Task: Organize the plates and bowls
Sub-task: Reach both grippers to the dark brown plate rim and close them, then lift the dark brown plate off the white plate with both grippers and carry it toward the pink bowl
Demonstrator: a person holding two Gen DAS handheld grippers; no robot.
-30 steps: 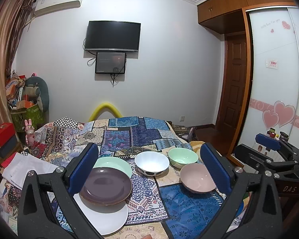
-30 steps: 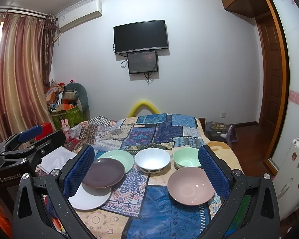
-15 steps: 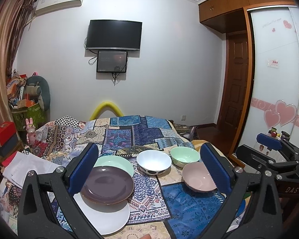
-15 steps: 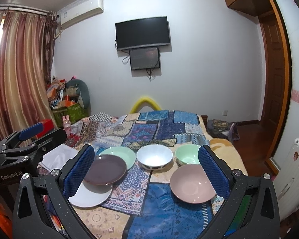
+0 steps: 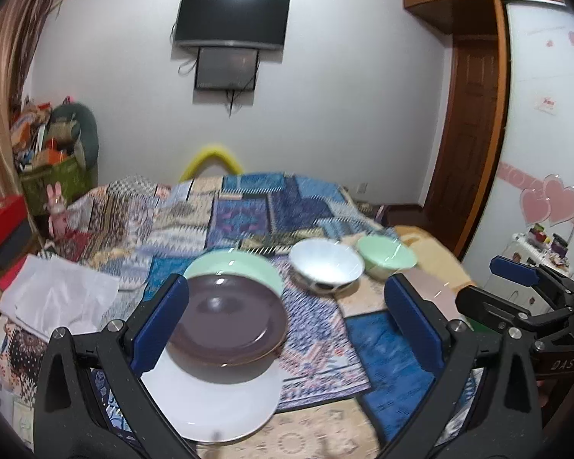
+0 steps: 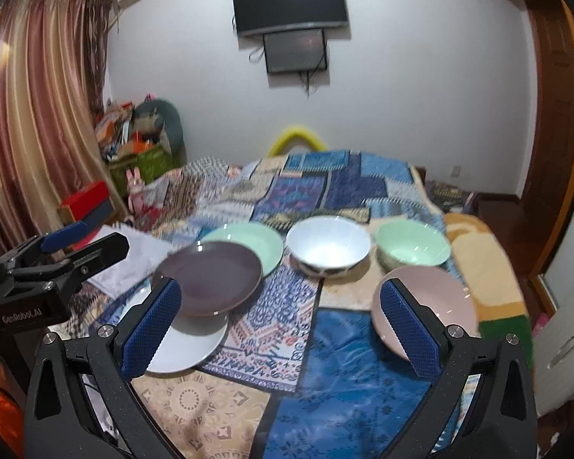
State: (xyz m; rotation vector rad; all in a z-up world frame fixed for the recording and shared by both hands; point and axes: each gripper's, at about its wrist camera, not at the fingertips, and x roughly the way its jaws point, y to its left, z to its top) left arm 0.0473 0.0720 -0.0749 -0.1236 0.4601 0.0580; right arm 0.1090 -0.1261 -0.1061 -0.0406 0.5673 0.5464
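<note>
Three bowls stand on the patchwork cloth (image 6: 336, 378), all with nothing in them: a white bowl (image 6: 328, 245) in the middle, a green bowl (image 6: 412, 244) just to its right, and a pink bowl (image 6: 436, 298) nearer, on the right. On the left the plates overlap: a brown plate (image 6: 212, 276) lies partly on a white plate (image 6: 189, 342) near the front, with a green plate (image 6: 254, 240) behind it. The right gripper (image 6: 279, 323) is spread wide and holds nothing; its right finger covers the near-left rim of the pink bowl, and its left finger covers part of the white plate. The left gripper (image 5: 285, 325) is also spread wide and holds nothing, with the brown plate (image 5: 225, 327) between its fingers, close to the left one. In the left view the pink bowl is mostly hidden behind the right finger, and the whole picture is blurred, so the cloth's pattern is hard to make out. A folded white sheet (image 5: 57, 298) lies at the far left.
</note>
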